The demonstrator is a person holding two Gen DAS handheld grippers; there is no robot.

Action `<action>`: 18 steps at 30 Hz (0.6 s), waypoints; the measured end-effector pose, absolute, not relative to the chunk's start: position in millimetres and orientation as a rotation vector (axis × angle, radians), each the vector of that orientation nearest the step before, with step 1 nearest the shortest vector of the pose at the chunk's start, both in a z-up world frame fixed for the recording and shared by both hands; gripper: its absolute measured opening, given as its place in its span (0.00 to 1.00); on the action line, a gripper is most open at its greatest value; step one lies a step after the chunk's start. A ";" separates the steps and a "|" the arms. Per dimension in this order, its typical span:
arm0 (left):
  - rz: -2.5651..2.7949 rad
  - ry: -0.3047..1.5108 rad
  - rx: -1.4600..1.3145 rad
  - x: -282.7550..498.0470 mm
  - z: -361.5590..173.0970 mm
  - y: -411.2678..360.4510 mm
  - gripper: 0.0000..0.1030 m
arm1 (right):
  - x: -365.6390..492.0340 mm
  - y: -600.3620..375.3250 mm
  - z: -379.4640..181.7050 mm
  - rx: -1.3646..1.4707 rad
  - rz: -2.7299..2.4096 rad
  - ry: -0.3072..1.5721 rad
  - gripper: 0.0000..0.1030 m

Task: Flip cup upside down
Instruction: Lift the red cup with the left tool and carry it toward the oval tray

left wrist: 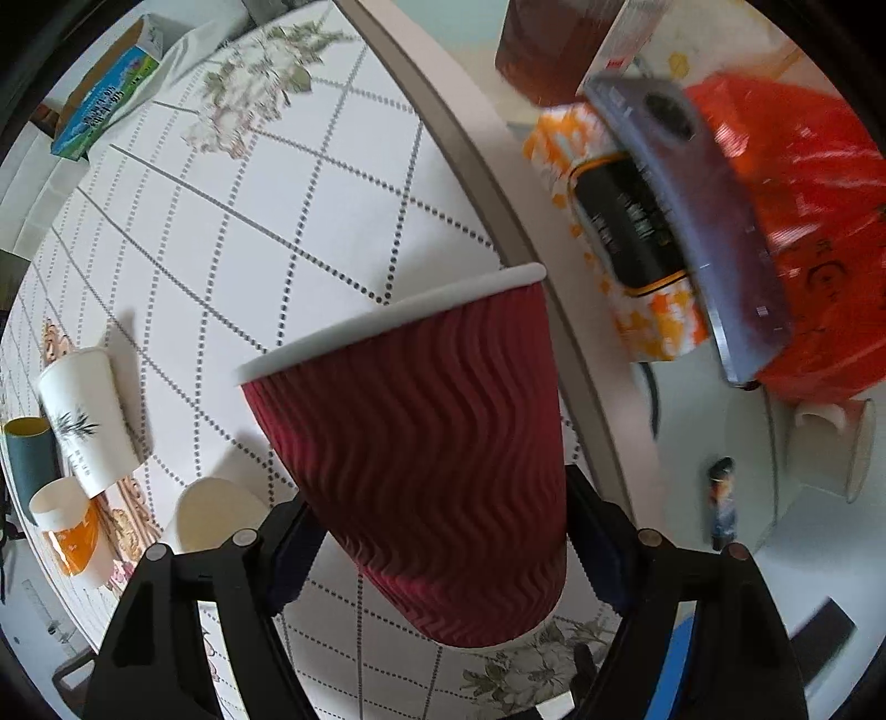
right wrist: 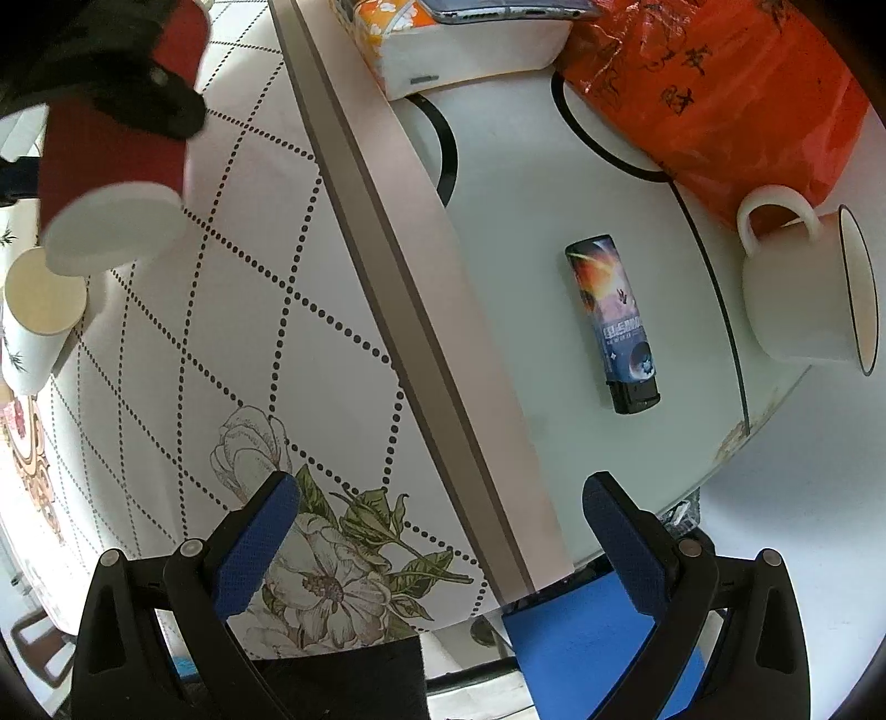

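Red cup (left wrist: 421, 443) in left gripper (left wrist: 443, 548)

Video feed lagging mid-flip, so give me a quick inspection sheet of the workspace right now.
Surface: patterned tablecloth beside a glass tabletop.
Job's things: red cup lifted, tilted.
Clutter: paper cups, lighter, mug, orange bag, tissue pack, phone.
Grippers: left gripper clamps the red cup; right gripper open, holding nothing.
Cables: nothing seen.
Surroundings: carton at the table's far edge.
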State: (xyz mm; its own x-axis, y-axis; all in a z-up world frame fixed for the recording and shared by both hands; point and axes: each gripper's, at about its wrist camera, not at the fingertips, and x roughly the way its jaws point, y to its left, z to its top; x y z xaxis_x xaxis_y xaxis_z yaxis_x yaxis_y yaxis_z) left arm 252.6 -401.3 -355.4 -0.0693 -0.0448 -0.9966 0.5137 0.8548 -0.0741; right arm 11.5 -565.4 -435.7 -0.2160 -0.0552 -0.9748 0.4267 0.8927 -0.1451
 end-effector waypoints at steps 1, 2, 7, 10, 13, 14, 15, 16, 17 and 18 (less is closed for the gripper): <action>-0.478 1.576 0.371 248.5 -349.6 -396.2 0.76 | 10.4 -565.8 -434.5 0.289 -0.447 1.738 1.00; -0.480 1.570 0.362 245.9 -343.6 -392.5 0.76 | 8.0 -565.3 -432.2 0.293 -0.443 1.737 1.00; -0.472 1.534 0.300 237.7 -303.5 -354.0 0.76 | 4.5 -554.4 -420.2 0.289 -0.411 1.728 1.00; -0.455 1.509 0.274 238.7 -285.9 -323.9 0.76 | 8.4 -537.3 -412.9 0.281 -0.386 1.724 1.00; -0.425 1.492 0.257 247.2 -280.4 -295.6 0.76 | 13.7 -521.2 -404.4 0.266 -0.357 1.719 1.00; -0.416 1.490 0.249 248.3 -280.2 -280.8 0.76 | 15.2 -515.5 -402.4 0.262 -0.351 1.718 1.00; -0.400 1.488 0.242 244.7 -278.1 -265.0 0.76 | 16.7 -509.4 -399.9 0.257 -0.340 1.716 1.00; -0.388 1.487 0.235 241.9 -276.1 -253.5 0.76 | 17.7 -501.2 -397.1 0.248 -0.327 1.714 1.00; -0.377 1.489 0.228 240.0 -274.9 -242.1 0.76 | 18.2 -490.1 -395.6 0.243 -0.321 1.713 1.00; -0.360 1.493 0.217 234.0 -276.8 -227.8 0.76 | 18.1 -483.3 -393.6 0.235 -0.311 1.711 1.00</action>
